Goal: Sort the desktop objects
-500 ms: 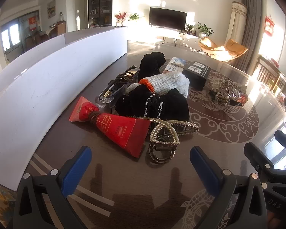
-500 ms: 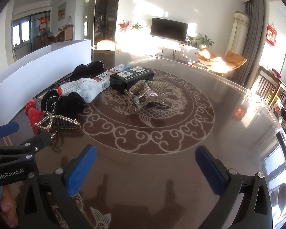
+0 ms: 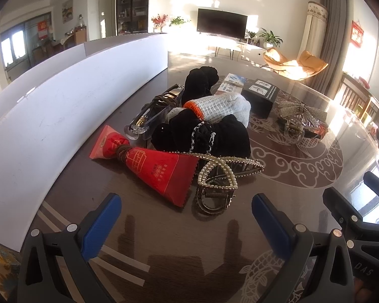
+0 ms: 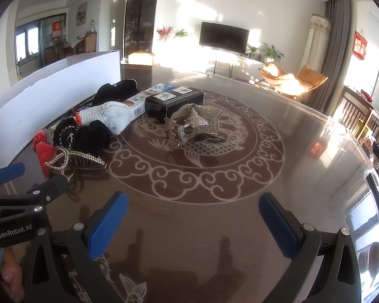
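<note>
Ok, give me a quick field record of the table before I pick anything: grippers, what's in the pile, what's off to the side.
left gripper: jaws open, empty, above bare table
right gripper: jaws open, empty
nearest left gripper: pearl hair clip, red packet
pile behind: black fabric, white glove on top
further back: black box, long carton
apart from pile: bow clip
left edge: white board

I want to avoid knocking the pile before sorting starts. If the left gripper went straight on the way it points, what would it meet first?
Probably the pearl hair claw, centred just ahead of the open left gripper, with the red packet beside it; depth is uncertain.
</note>
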`<state>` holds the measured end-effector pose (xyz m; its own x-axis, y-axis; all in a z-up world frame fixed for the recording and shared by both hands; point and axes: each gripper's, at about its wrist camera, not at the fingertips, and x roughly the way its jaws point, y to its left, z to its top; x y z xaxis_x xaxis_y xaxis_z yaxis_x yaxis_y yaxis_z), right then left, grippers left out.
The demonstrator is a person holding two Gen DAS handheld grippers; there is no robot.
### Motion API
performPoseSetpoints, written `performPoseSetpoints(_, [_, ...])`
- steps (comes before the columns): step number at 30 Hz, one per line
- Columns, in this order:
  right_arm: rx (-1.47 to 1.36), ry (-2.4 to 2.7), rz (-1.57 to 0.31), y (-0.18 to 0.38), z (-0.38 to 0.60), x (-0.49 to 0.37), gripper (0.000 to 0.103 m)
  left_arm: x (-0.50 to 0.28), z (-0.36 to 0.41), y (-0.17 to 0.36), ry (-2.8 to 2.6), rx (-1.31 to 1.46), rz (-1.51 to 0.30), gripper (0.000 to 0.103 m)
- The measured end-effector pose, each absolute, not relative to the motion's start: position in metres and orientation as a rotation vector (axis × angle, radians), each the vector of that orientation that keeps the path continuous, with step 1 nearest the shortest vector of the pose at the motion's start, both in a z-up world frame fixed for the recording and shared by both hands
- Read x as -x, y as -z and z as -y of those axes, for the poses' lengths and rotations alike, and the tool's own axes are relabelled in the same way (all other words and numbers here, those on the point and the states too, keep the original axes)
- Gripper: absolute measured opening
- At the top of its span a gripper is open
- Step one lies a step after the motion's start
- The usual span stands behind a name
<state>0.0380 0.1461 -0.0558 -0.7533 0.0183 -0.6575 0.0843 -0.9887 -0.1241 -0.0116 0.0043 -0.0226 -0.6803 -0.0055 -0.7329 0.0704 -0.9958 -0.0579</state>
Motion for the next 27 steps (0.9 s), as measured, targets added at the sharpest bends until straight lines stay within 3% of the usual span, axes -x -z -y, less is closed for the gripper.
performPoseSetpoints(27, [-1.117, 2.887, -0.233, 0.0596, -0.1438, -0.0342, 0.103, 0.0135, -0.0062, 0.0265, 2.846, -1.261, -0.131, 0.103])
